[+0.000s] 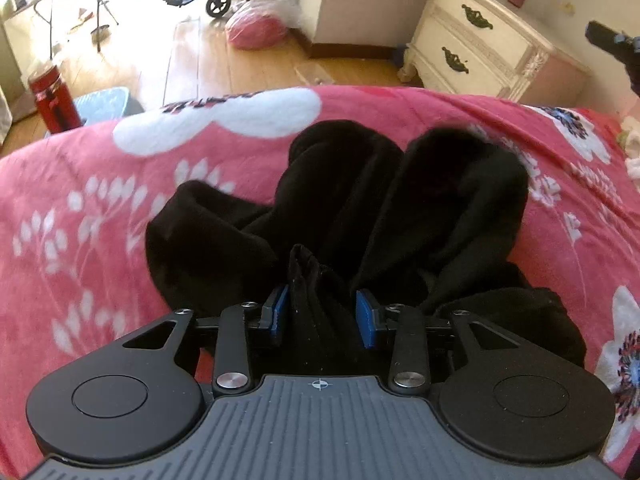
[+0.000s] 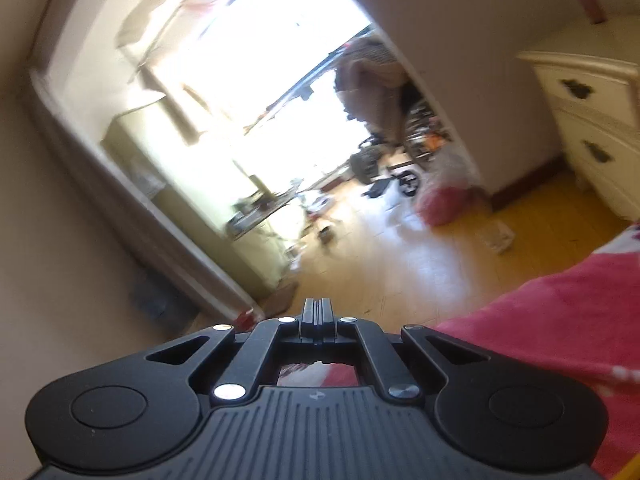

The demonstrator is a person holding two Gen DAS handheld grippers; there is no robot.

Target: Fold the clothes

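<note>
While lying crumpled on pink floral blanket, black garment is bunching between left tool pads, apparently gathering edge; right tool is pointing roomward, pressed closed, empty.

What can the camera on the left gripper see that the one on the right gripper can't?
Only the left wrist view shows the black garment bunched on the bed, a fold of it between the left gripper's blue pads, plus a red bottle. Only the right wrist view shows the right gripper up close, fingers together and holding nothing, aimed at a bright doorway. Both show the pink floral blanket, the white dresser and the wooden floor.
</note>
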